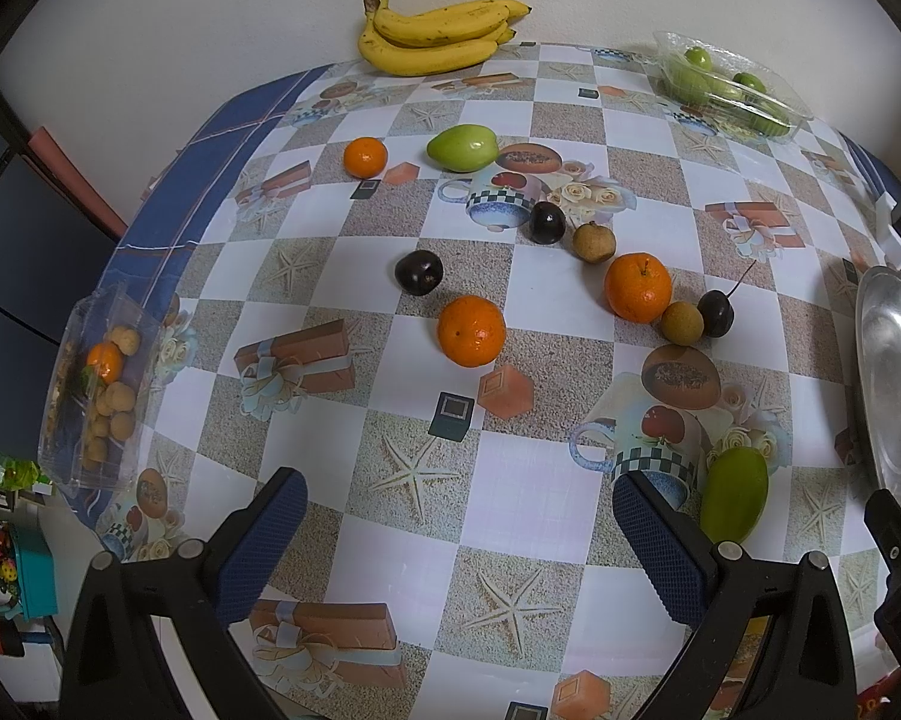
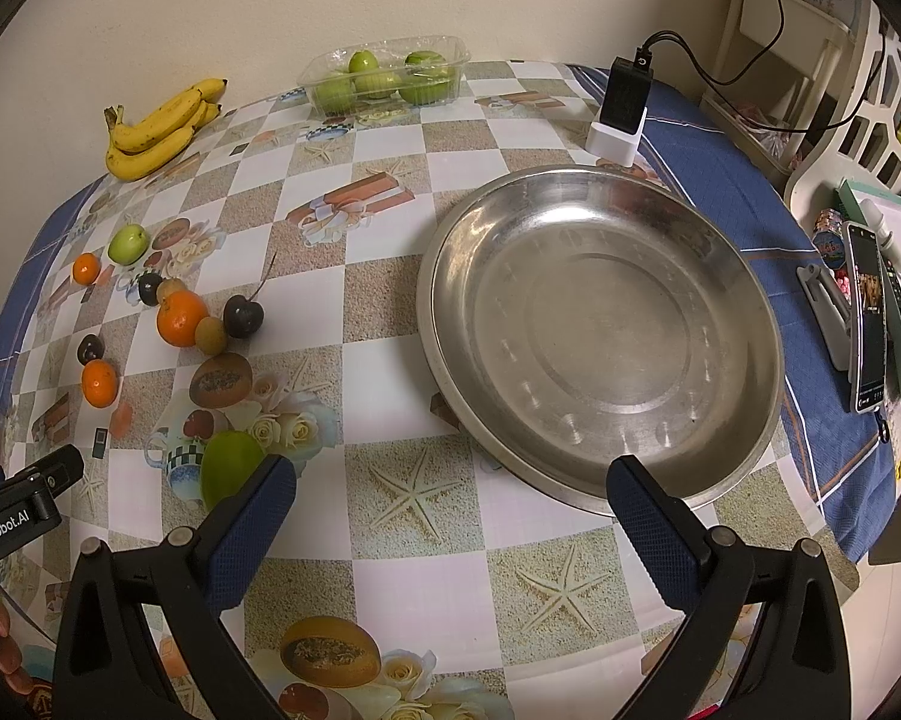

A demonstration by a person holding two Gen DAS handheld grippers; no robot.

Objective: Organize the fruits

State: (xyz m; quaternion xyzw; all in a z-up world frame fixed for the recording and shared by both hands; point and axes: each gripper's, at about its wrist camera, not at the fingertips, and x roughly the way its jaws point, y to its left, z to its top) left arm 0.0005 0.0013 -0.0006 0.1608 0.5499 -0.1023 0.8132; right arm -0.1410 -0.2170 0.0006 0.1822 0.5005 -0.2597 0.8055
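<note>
Both claws hang wide open with nothing in them: the left claw (image 1: 459, 546) low in its frame, the right claw (image 2: 450, 531) likewise. On the patterned worktop (image 1: 528, 480), oranges (image 1: 471, 330), dark plums (image 1: 419, 273) and small brown fruits (image 1: 682, 321) lie scattered mid-frame. A green fruit (image 1: 733, 492) sits just beside the left claw's right finger. The steel dish (image 2: 600, 330) fills centre right, bare inside; bananas (image 2: 156, 129) lie upper left.

Both views low over the table's near edge, facing the far wall: left wrist toward the scattered fruit, steel plate (image 1: 891, 384) clipped at its right edge; right wrist close on that plate (image 2: 600, 330), sharing bananas (image 1: 438, 33) (image 2: 156, 129) and fruit.
</note>
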